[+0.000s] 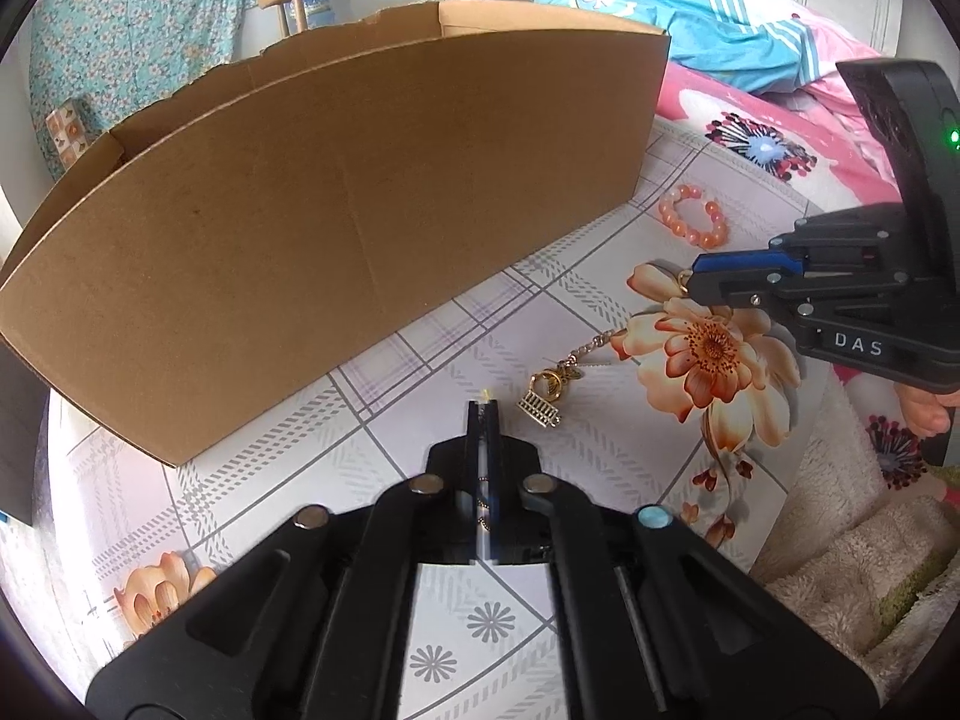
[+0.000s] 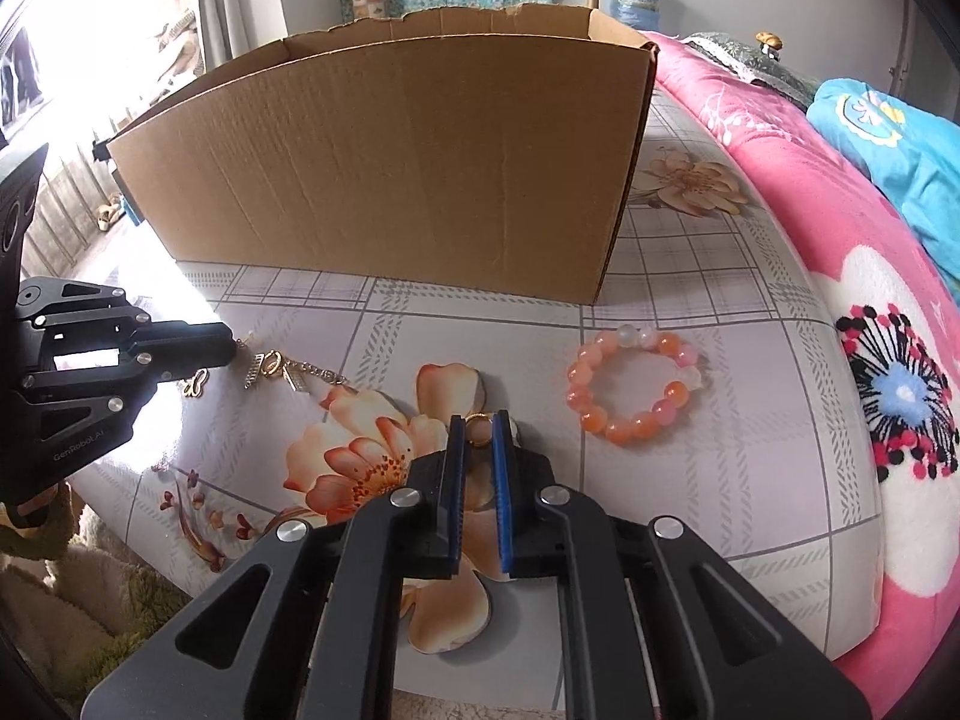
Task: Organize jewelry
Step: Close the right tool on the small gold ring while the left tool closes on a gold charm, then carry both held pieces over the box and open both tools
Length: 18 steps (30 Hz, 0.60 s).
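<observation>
The piece I was working was a thin gold chain with small charms (image 1: 543, 405): a ladder-shaped bar, a round toggle loop and a little butterfly. It lay on the glossy floral-and-check cloth of the bench (image 2: 720, 510), near the front edge and to the left of the large printed orange flower. My left gripper (image 1: 483, 414) was closed tight on its left end, and a few links hung between the jaws behind the tips.

My right gripper (image 2: 478, 420) had its blue-padded jaws drawn close around a small gold ring (image 2: 478, 418) lying on the flower print, with the pads against its sides as far as I could judge.

A bracelet of round orange and pink beads (image 2: 621, 433) lay flat further right, well apart from both grippers. A big open brown cardboard box (image 2: 390, 168) stood at the far side of the bench, and a pink patterned blanket (image 2: 780, 192) was bunched along the right.

From the toggle, the chain ran right and got lost against the orange petals, so I could not tell whether the ring was joined to it. The box wall hid whatever was inside. In the right wrist view, glare from the window washed out the bench around the butterfly charm, and my own gripper bodies covered the near edge.
</observation>
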### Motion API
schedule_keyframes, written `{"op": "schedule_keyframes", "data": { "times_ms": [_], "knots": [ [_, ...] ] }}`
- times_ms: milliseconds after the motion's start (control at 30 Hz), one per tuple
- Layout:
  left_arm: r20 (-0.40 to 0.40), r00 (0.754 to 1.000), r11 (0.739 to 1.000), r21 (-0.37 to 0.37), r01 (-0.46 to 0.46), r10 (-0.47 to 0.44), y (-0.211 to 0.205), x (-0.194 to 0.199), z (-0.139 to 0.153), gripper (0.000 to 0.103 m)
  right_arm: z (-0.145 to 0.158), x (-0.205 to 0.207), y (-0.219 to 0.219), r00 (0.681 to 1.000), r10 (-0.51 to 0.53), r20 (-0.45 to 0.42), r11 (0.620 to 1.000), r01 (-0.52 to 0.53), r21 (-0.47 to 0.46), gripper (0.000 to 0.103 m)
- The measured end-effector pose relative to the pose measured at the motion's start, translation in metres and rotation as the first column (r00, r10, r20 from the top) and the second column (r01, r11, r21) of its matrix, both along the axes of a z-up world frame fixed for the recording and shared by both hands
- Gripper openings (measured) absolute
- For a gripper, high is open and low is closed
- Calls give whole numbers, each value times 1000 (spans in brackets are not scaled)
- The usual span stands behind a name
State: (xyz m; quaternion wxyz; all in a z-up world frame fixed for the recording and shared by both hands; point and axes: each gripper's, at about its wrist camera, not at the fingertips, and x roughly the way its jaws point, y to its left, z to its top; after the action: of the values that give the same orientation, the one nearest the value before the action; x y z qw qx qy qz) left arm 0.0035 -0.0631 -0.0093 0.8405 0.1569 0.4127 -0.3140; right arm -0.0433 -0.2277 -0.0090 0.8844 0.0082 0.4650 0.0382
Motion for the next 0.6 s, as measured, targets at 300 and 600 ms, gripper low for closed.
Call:
{"op": "schedule_keyframes", "data": {
  "times_ms": [300, 600],
  "knots": [
    [20, 999, 999, -38, -24, 25, 9, -1, 11, 0, 10, -8, -4, 999, -29, 26, 999, 29, 18, 9],
    [78, 996, 986, -165, -38, 51, 25, -7, 60, 0, 60, -15, 6, 985, -14, 170, 999, 5, 54, 9]
  ]
}}
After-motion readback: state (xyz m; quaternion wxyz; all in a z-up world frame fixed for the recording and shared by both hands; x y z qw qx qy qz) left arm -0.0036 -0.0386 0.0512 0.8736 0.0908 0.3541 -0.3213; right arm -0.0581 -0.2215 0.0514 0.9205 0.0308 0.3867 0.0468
